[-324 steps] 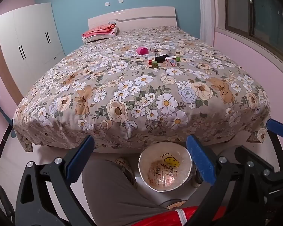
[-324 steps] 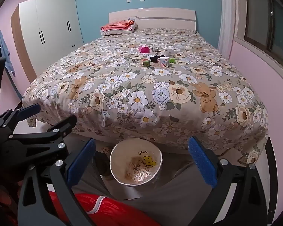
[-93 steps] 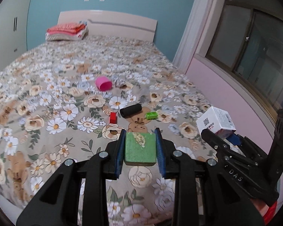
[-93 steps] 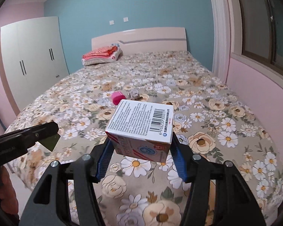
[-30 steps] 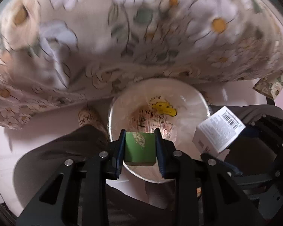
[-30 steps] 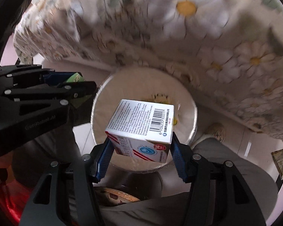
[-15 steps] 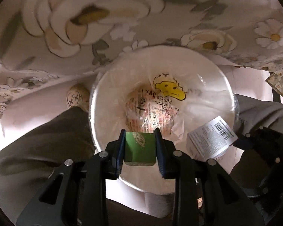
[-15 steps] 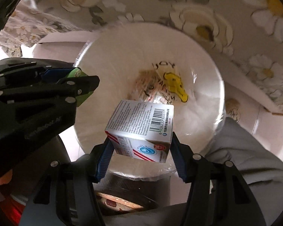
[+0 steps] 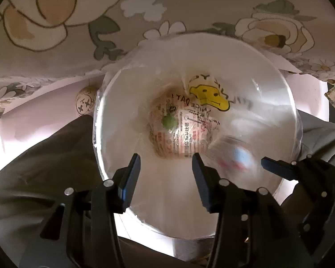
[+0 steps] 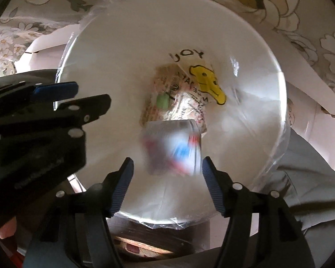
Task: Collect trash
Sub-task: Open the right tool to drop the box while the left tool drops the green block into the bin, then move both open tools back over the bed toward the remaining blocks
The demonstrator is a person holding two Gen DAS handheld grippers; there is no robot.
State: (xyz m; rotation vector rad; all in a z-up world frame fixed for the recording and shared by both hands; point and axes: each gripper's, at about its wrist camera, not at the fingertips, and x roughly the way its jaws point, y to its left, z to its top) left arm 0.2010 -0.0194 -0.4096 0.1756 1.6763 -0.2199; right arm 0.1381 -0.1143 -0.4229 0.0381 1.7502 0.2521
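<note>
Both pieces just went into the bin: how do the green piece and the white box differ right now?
The green piece is small, plain green and sharp, lying deep at the bottom of the trash bin. The white box is much larger, white with red and blue print, and motion-blurred, just beyond the right gripper, apparently in mid-fall. Shared: both are free of the grippers; the left gripper and right gripper are open, and both pieces are within the bin's lined mouth.
</note>
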